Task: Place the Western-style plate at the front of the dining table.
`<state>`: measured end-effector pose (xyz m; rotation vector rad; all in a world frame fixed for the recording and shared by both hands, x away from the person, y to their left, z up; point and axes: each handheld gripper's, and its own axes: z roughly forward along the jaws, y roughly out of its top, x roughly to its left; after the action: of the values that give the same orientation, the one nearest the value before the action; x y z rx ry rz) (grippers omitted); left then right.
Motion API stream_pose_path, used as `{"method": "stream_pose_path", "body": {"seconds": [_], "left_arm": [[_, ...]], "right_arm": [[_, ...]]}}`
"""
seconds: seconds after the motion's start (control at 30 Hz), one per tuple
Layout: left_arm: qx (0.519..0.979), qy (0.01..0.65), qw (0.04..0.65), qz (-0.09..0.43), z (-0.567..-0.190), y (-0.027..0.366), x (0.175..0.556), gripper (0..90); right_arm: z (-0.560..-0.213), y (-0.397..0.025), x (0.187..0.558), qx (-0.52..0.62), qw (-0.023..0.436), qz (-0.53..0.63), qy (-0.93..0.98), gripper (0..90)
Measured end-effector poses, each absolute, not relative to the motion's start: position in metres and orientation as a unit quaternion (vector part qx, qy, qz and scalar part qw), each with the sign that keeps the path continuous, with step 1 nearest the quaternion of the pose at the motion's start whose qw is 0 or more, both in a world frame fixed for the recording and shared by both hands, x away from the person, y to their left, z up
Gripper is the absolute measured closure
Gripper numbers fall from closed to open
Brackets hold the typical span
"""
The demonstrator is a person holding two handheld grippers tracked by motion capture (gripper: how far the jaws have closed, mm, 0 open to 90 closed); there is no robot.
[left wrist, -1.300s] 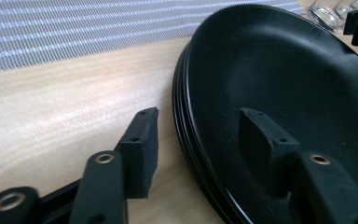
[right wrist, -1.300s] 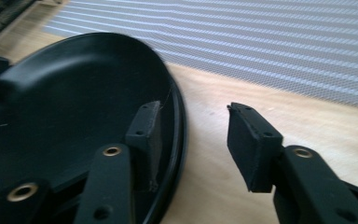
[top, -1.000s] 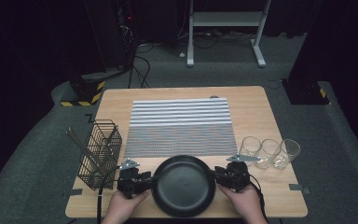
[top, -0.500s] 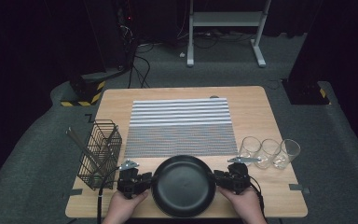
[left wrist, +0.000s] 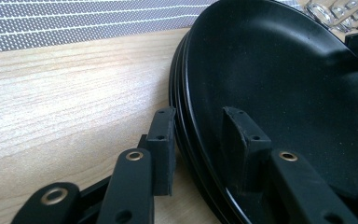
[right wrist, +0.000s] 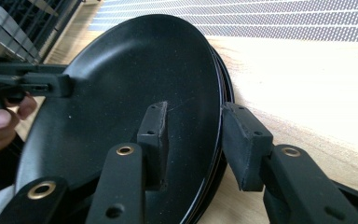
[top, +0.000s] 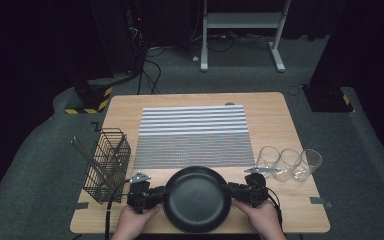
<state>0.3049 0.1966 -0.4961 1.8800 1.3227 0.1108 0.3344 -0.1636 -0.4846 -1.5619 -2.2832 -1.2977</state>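
Between the earlier views and this one, the black plates have barely shifted at the counter's near edge, suggesting the lift has not begun. The left tongs and right tongs each straddle opposite rims, jaws closed on them. The glossy, shallow plates appear stacked, their layered edges visible just below the striped mat.

striped mat mid-table | wire basket left | three glasses right
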Motion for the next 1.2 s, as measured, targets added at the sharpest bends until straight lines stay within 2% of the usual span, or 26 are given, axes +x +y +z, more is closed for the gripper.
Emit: {"method": "stream_pose_path", "body": {"seconds": [0.27,0.67,0.77,1.13,1.2], "left_arm": [[0.752,0.522,0.399,0.041,-0.4943,0.1959,0.3102,65.8],[0.753,0.523,0.398,0.037,-0.4883,0.1948,0.3094,63.9],[0.753,0.524,0.396,0.045,-0.4884,0.1926,0.3098,63.5],[0.757,0.521,0.391,0.056,-0.4891,0.1929,0.3128,72.6],[0.757,0.519,0.392,0.058,-0.4891,0.1932,0.3135,72.8]], "right_arm": [[-0.4888,-0.1688,0.3431,-0.525,0.080,-0.435,-0.727,66.9],[-0.4931,-0.1708,0.3446,-0.538,0.113,-0.450,-0.703,62.7],[-0.4917,-0.1668,0.3445,-0.542,0.099,-0.447,-0.704,63.0],[-0.4918,-0.1622,0.3446,-0.554,0.086,-0.449,-0.695,63.5],[-0.4919,-0.1622,0.3446,-0.553,0.088,-0.452,-0.695,60.9]]}}
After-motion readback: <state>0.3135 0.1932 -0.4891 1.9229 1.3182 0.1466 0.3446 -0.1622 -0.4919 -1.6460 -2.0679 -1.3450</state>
